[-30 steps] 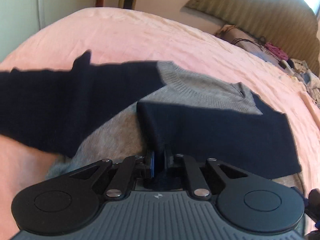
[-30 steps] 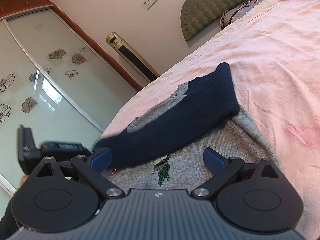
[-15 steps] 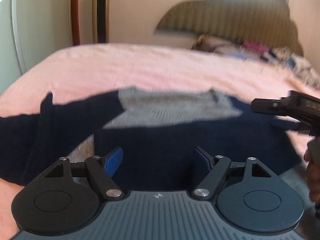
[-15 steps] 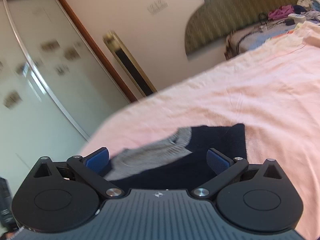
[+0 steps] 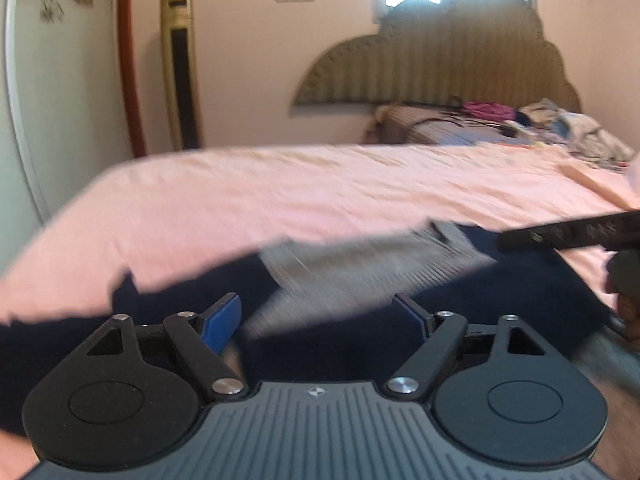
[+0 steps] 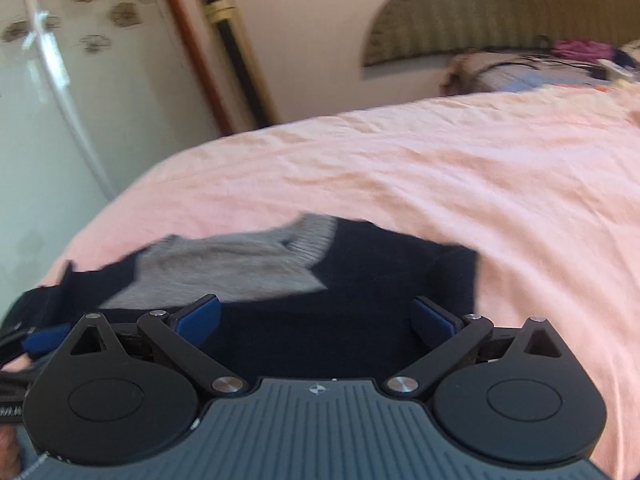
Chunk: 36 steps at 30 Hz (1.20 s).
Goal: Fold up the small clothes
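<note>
A small grey sweater with navy sleeves (image 5: 360,272) lies on the pink bed sheet (image 5: 280,196), one navy sleeve folded across its body. It also shows in the right wrist view (image 6: 240,268). My left gripper (image 5: 320,320) is open and empty, low over the sweater's near edge. My right gripper (image 6: 316,320) is open and empty over the folded navy sleeve (image 6: 380,280). The right gripper's black body (image 5: 572,234) shows at the right edge of the left wrist view. The left gripper's blue pad (image 6: 44,338) shows at the right wrist view's left edge.
A padded headboard (image 5: 440,60) and a heap of clothes and bedding (image 5: 520,124) are at the far end of the bed. A wardrobe with glass sliding doors (image 6: 60,80) and a tall gold floor unit (image 5: 180,68) stand at the left.
My left gripper has let go of the navy sleeve and opened. Both grippers have tilted up and drawn back toward the sweater's near edge. The sleeve now lies across the grey body.
</note>
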Motion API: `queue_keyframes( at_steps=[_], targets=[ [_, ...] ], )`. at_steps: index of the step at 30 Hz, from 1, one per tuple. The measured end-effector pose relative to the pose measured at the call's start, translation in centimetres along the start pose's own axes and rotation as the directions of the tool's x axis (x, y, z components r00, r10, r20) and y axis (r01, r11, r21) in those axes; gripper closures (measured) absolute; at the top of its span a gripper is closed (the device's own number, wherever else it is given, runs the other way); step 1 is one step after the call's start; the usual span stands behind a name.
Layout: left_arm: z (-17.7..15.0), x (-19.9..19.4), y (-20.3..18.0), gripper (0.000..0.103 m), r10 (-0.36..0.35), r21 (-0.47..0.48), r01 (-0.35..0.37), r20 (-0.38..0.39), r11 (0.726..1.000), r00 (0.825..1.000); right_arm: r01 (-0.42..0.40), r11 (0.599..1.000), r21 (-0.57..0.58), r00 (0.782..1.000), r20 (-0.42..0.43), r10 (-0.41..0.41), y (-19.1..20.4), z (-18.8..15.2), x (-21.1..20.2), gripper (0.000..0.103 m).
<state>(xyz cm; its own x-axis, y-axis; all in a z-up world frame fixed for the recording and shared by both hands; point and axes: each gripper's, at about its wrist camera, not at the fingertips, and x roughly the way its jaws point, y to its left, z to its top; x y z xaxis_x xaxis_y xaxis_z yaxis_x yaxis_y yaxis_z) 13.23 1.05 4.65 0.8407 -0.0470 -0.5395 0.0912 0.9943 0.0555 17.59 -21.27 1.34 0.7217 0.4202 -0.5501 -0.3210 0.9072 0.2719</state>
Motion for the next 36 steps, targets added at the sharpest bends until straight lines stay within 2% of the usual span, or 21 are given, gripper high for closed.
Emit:
queue_keyframes(
  at_steps=[4, 7, 10, 12, 13, 14, 15, 16, 19, 21, 22, 23, 24, 25, 27, 28, 29, 30, 31, 34, 36],
  targets=[
    [3.4, 7.2, 1.5, 0.019, 0.167, 0.084, -0.159, -0.093, 0.984, 0.982, 0.101, 0.986, -0.134, 0.994, -0.020, -0.104, 0.3, 3.9, 3.5, 0.004],
    [4.1, 11.2, 1.5, 0.020, 0.194, 0.150, -0.170, -0.168, 0.974, 0.966, 0.133, 0.977, -0.166, 0.988, -0.051, -0.143, 0.1, 6.0, 6.7, 0.008],
    [3.9, 12.7, 0.9, 0.045, 0.124, 0.152, -0.093, -0.206, 0.984, 0.971, 0.071, 0.974, -0.213, 0.982, -0.159, -0.106, 0.4, 6.3, 9.7, 0.013],
    [4.1, 12.8, 0.3, 0.082, 0.068, 0.150, -0.037, -0.207, 0.988, 0.976, 0.055, 0.960, -0.275, 0.967, -0.227, -0.120, 0.8, 5.5, 11.5, 0.020],
    [4.3, 12.8, -0.3, 0.099, 0.077, 0.165, -0.043, -0.203, 0.985, 0.976, 0.041, 0.951, -0.307, 0.974, -0.201, -0.107, 1.2, 5.2, 11.3, 0.030],
    [4.4, 12.8, -0.8, 0.100, 0.132, 0.196, -0.096, -0.177, 0.976, 0.975, 0.020, 0.959, -0.284, 0.977, -0.198, -0.079, 1.2, 5.3, 11.2, 0.039],
    [4.5, 12.9, -1.2, 0.100, 0.174, 0.217, -0.140, -0.142, 0.966, 0.975, 0.012, 0.966, -0.259, 0.979, -0.194, -0.065, 1.2, 5.7, 11.1, 0.080],
    [4.6, 13.1, -1.1, 0.101, 0.200, 0.219, -0.170, -0.119, 0.961, 0.973, 0.022, 0.974, -0.226, 0.984, -0.168, -0.061, 1.1, 6.2, 10.8, 0.094],
    [4.1, 15.2, 0.1, 0.102, 0.294, 0.199, -0.258, -0.183, 0.946, 0.938, 0.069, 0.979, -0.192, 0.993, -0.086, -0.086, 1.1, 6.0, 10.1, 0.095],
    [3.3, 14.4, 0.3, 0.100, 0.328, 0.221, -0.295, -0.129, 0.930, 0.936, 0.094, 0.976, -0.195, 0.985, -0.123, -0.119, 1.2, 5.0, 10.9, 0.094],
    [3.3, 13.5, 0.6, 0.100, 0.318, 0.211, -0.287, -0.128, 0.934, 0.940, 0.104, 0.974, -0.199, 0.988, -0.092, -0.124, 1.4, 4.5, 10.4, 0.085],
    [3.3, 11.9, 1.2, 0.099, 0.292, 0.182, -0.269, -0.121, 0.946, 0.949, 0.114, 0.974, -0.197, 0.987, -0.090, -0.134, 1.6, 4.4, 10.1, 0.072],
    [3.2, 10.1, 2.1, 0.099, 0.259, 0.136, -0.244, -0.106, 0.960, 0.960, 0.130, 0.975, -0.179, 0.985, -0.085, -0.147, 1.9, 4.4, 9.4, 0.041],
    [3.2, 7.9, 3.1, 0.098, 0.223, 0.083, -0.216, -0.086, 0.973, 0.971, 0.136, 0.980, -0.146, 0.988, -0.050, -0.144, 2.1, 4.4, 8.0, 0.021],
    [2.6, 3.5, 5.4, 0.091, 0.164, -0.018, -0.165, -0.053, 0.986, 0.985, 0.068, 0.994, -0.086, 0.998, 0.022, -0.066, 2.1, 4.2, 4.8, 0.020],
    [2.1, 1.4, 6.6, 0.076, 0.152, -0.068, -0.154, -0.041, 0.986, 0.988, 0.022, 0.998, -0.057, 0.999, 0.033, -0.021, 2.2, 3.7, 3.3, 0.020],
    [1.3, -0.4, 8.0, 0.045, 0.146, -0.122, -0.148, -0.027, 0.981, 0.989, -0.003, 0.999, -0.035, 1.000, 0.028, 0.004, 2.3, 3.1, 2.0, 0.020],
    [0.4, -2.0, 9.5, 0.028, 0.151, -0.169, -0.151, -0.014, 0.974, 0.988, -0.015, 0.999, -0.029, 1.000, 0.020, 0.015, 2.5, 2.3, 1.0, 0.020],
    [-0.5, -3.4, 10.9, 0.011, 0.181, -0.215, -0.176, 0.004, 0.961, 0.984, -0.027, 0.999, -0.041, 1.000, 0.007, 0.028, 2.7, 1.3, 0.1, 0.020],
    [-3.8, -7.1, 15.7, 0.012, 0.288, -0.398, -0.265, -0.001, 0.878, 0.958, 0.020, 0.991, -0.131, 0.998, -0.063, -0.028, 3.4, -1.9, -0.2, 0.015],
    [-6.2, -9.0, 19.4, 0.012, 0.320, -0.552, -0.292, -0.048, 0.781, 0.946, 0.069, 0.979, -0.193, 0.994, -0.066, -0.083, 3.3, -4.0, 0.3, 0.014]
  ],
)
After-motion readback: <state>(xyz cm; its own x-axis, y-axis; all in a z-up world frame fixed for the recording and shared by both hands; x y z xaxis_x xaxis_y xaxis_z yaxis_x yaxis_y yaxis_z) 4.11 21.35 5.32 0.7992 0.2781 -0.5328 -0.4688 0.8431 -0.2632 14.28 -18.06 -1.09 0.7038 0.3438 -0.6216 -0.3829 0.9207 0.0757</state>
